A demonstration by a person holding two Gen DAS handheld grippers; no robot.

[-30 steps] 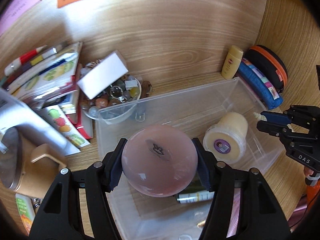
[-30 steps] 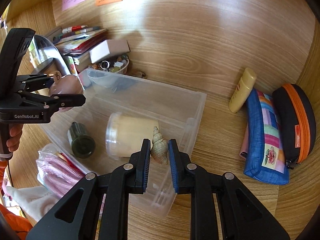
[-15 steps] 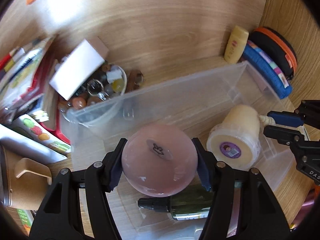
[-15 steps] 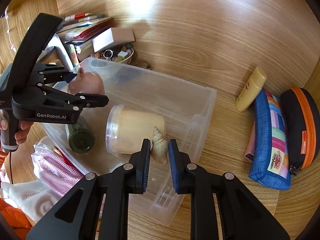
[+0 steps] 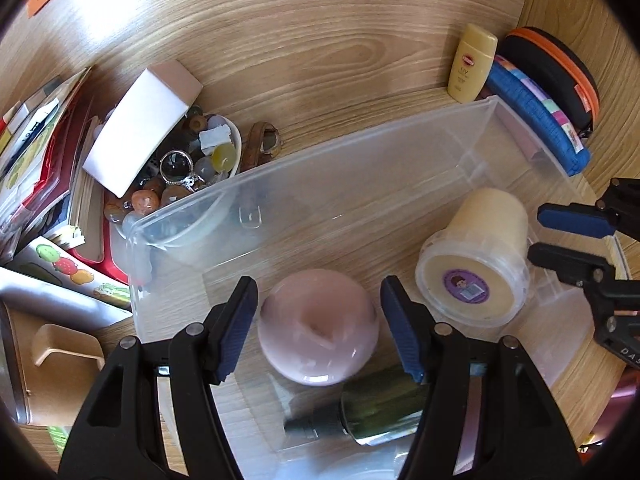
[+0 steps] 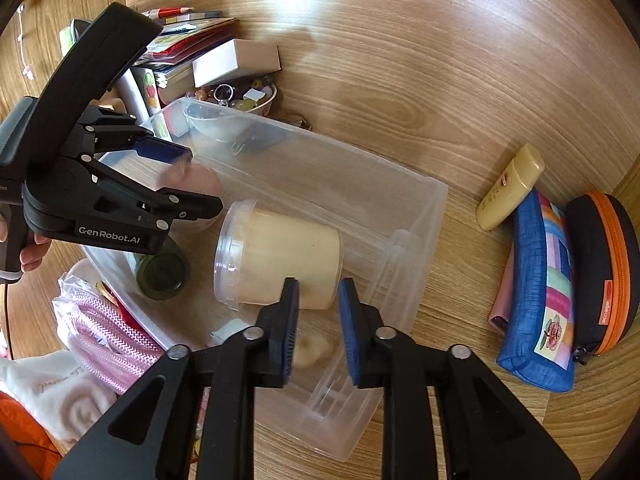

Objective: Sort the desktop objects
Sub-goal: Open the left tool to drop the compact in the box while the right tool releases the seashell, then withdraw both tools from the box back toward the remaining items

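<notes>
Both claws are hanging over the clear plastic storage bin (image 5: 472,128), and both are letting go of their loads. My left claw (image 5: 318,324) is standing spread: its blue pads are clear of the pale pink glossy ball (image 5: 318,326), a gap showing on each side, and the ball is blurring below them inside the bin, apparently dropping or just landing. My right claw (image 6: 318,316) has just been opening; nothing is pressed between its pads now, and the small cream spiral seashell (image 6: 312,350) is lying, smeared, on the bin floor just under them.

Step in hand, as I judge it: depositing the ball and the shell. Already in the bin are a round cream-filled plastic tub (image 5: 472,276) lying on its side and a dark green bottle (image 5: 376,408).

Next move, as I judge it: lifting both claws straight out without clipping the bin wall, then reaching for something outside it, perhaps the yellow sunscreen tube (image 6: 512,186) or the blue patchwork pouch (image 6: 538,296).

The tabletop (image 6: 400,60) is light wood grain. It is crowded at the far left with stacked booklets (image 5: 36,152), a white box (image 5: 140,124) and a bowl of beads (image 5: 236,140). Orange and pink notes are stuck along the far edge.
</notes>
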